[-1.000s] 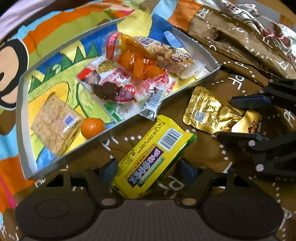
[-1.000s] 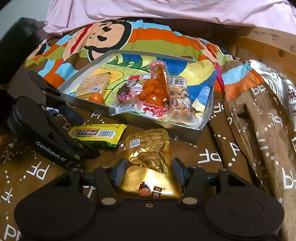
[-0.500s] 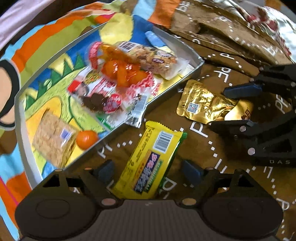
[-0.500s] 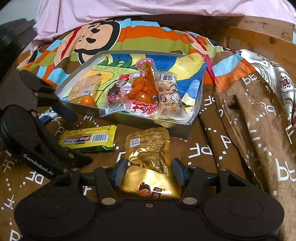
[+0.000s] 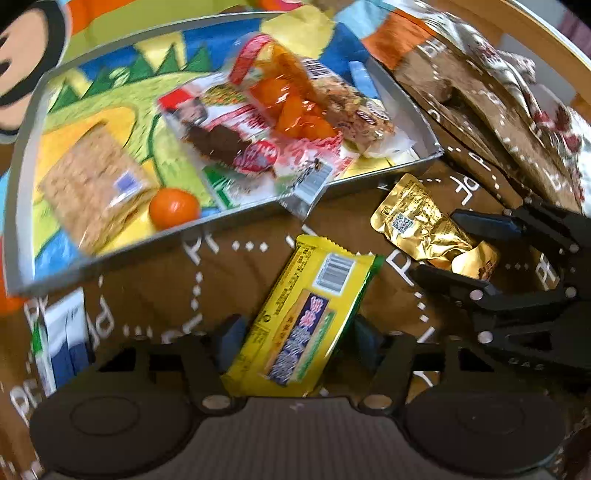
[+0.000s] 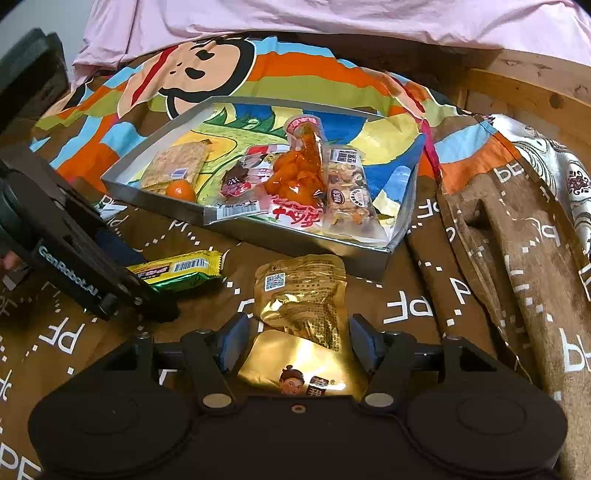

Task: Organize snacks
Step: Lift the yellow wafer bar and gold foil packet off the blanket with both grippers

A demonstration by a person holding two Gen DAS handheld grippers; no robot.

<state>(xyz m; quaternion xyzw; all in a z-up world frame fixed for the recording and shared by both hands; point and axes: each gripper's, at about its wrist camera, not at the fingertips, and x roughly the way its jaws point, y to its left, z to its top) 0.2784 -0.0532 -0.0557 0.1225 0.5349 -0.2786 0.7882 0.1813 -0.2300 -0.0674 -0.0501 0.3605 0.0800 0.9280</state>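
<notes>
A yellow snack bar (image 5: 303, 314) lies on the brown blanket between the fingers of my left gripper (image 5: 299, 339). Its jaws are closing and a small gap still shows at the right pad. From the right wrist view, the same bar (image 6: 181, 267) pokes out of the left gripper (image 6: 147, 277). A gold pouch (image 6: 303, 295) lies between the fingers of my right gripper (image 6: 301, 343), whose jaws are opening and stand just off its sides. The silver-walled tray (image 6: 295, 243) just beyond holds a cracker pack (image 6: 177, 166), a small orange ball (image 6: 180, 191) and several packets.
A blue and white packet (image 5: 62, 339) lies on the blanket left of the left gripper. A folded brown blanket ridge (image 6: 498, 240) rises on the right. A wooden bed frame (image 6: 517, 92) and a pink sheet (image 6: 295, 18) lie behind the tray.
The left gripper has rolled and shifted, so the tray swings in its view. Its jaws widened, then narrowed around the yellow bar. The right jaws have spread slightly off the gold pouch.
</notes>
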